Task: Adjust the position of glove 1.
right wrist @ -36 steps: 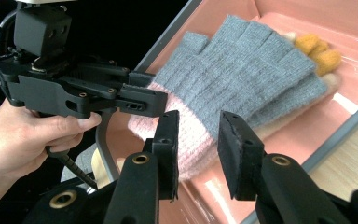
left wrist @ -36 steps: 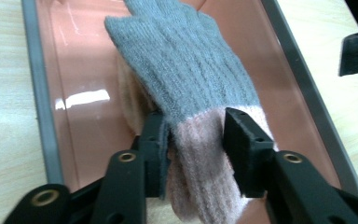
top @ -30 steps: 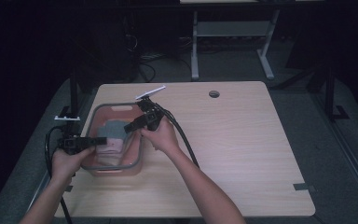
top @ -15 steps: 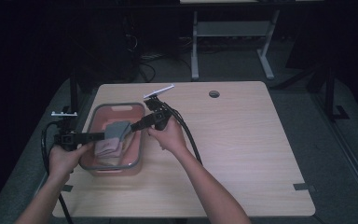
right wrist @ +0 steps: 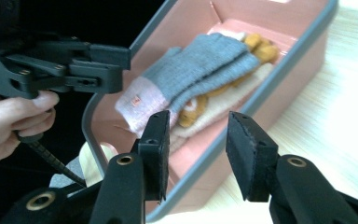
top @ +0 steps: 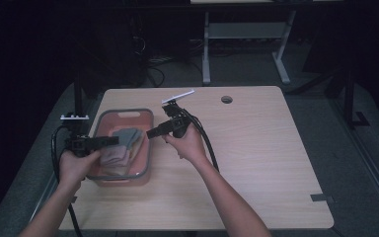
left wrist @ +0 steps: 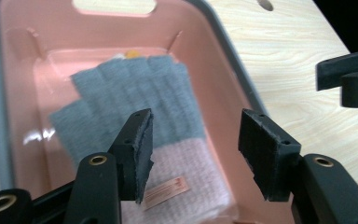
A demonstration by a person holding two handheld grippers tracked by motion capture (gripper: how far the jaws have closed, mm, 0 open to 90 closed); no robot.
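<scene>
A grey knitted glove (left wrist: 135, 98) with a pale pink cuff lies flat inside a pink basket (top: 140, 148) with a grey rim, which sits on the left part of the wooden table (top: 266, 148). In the left gripper view the glove's fingers point toward the basket's far end, where a handle slot is cut in the wall, and the cuff lies at the near end with a small pinkish label sewn on it. The knit is ribbed and soft-looking, the grey part darker than the cuff. In the right gripper view the glove rests on top of another cream and mustard-yellow knitted item (right wrist: 223, 100), of which only the edges peek out beneath it.

The left gripper (left wrist: 193, 154) hovers over the cuff end of the glove, its jaws apart and nothing between the pads. The right gripper (right wrist: 198, 151) is held beside the basket's right rim, over the table edge of it; its jaws have just been opening and stand apart, empty, with the glove clear of them. In the high view each hand holds its gripper on either side of the basket, the left hand (top: 76, 165) at its near left corner
</scene>
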